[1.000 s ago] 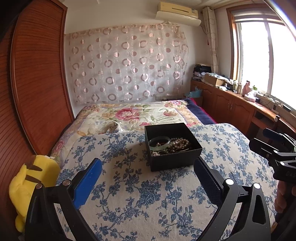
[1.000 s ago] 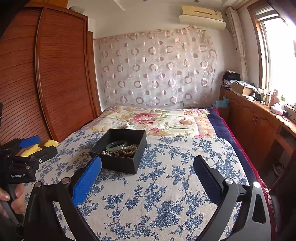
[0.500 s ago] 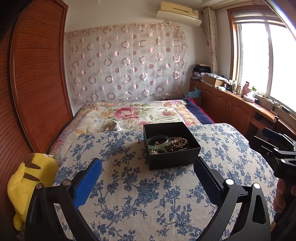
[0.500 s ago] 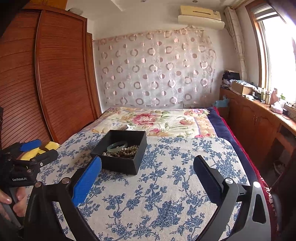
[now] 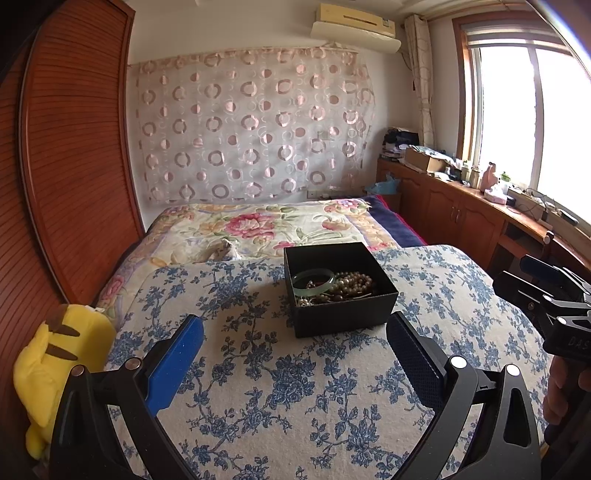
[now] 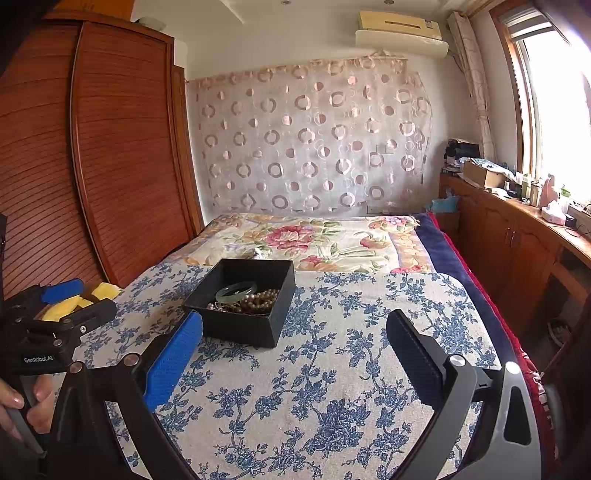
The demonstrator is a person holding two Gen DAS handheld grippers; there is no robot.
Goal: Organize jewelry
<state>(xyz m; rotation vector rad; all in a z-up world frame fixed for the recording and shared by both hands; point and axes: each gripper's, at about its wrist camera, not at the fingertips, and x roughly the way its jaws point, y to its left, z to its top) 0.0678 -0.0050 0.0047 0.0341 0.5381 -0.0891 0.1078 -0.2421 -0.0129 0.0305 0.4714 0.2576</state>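
Centre frame on the blue-flowered white bedspread (image 5: 295, 387), open black square cardboard box (image 5: 343, 317) holding a pale green jade bangle (image 5: 314, 282) beside brown bead strands (image 5: 352, 283), with left claw (image 5: 295, 354) and right claw (image 6: 295, 349) both spread wide, empty, low in frame, short of the box.

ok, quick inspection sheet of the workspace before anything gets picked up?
Surface: blue floral cloth spread over the bed.
Job's things: open black box on the cloth, holding a green bangle and a beaded strand, tangled.
Clutter: yellow plush toy at the bed's left edge.
Grippers: left gripper and right gripper both open, empty, short of the box.
Cables: some on the window counter.
Surroundings: wooden wardrobe, air conditioner.
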